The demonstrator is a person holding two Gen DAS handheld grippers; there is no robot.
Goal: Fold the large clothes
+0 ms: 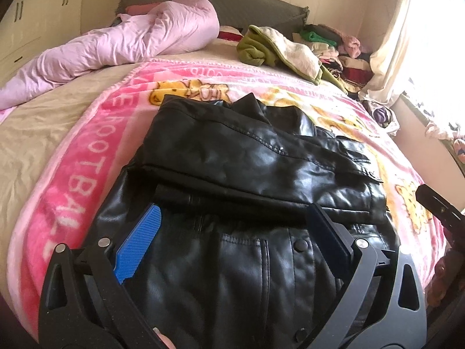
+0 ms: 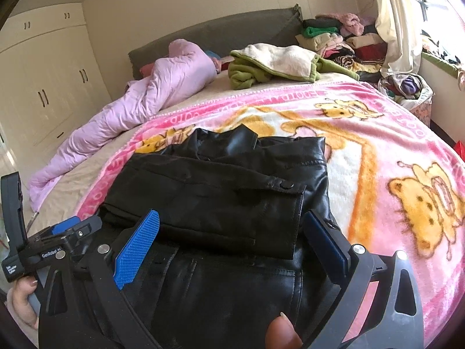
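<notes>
While both pairs of fingers (image 1: 145, 241) stand spread and empty, the folded black jacket (image 1: 247, 163) lies just beyond them.

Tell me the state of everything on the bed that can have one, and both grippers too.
Black leather jacket: partly folded, sleeves laid across the body, flat on the blanket.
Pink cartoon blanket: spread out under the jacket.
Lilac duvet: bunched up along the far side.
Green and cream garment: crumpled, unfolded.
Clothes pile: stacked by the curtain.
Left gripper: open, holding nothing.
Right gripper: open, holding nothing.
Wardrobe doors: closed.
</notes>
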